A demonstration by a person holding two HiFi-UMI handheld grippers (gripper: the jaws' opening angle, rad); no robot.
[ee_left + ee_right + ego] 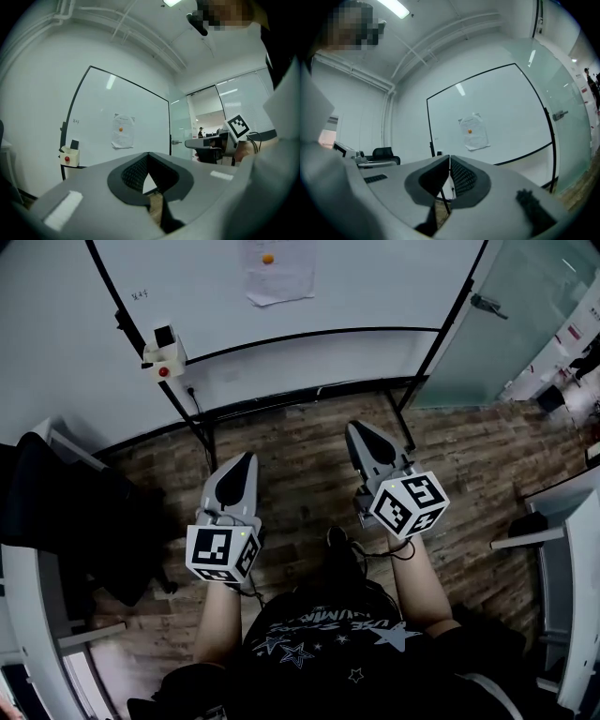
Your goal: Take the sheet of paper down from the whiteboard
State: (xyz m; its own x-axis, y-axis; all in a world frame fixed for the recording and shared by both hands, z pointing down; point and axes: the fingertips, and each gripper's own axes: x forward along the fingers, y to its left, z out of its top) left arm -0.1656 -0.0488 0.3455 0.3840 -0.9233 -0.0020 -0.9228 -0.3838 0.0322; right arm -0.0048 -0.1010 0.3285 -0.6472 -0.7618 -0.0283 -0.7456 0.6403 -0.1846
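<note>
On the whiteboard (375, 287), sheet of paper (278, 277) cropped above; left gripper (247, 458) and right gripper (355, 427) jaws together.

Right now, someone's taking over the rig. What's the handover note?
Left gripper: shut, empty.
Right gripper: shut, empty.
Both point toward the whiteboard, well short of it.
Paper: up on the whiteboard, under an orange dot, likely a magnet.
Done: nothing, paper untouched.
Left: close in, open a gripper, free the paper and take it down.

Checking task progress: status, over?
Left gripper shut, empty; right gripper shut, empty. Sheet of paper up on whiteboard under orange magnet. No obstacle between.
</note>
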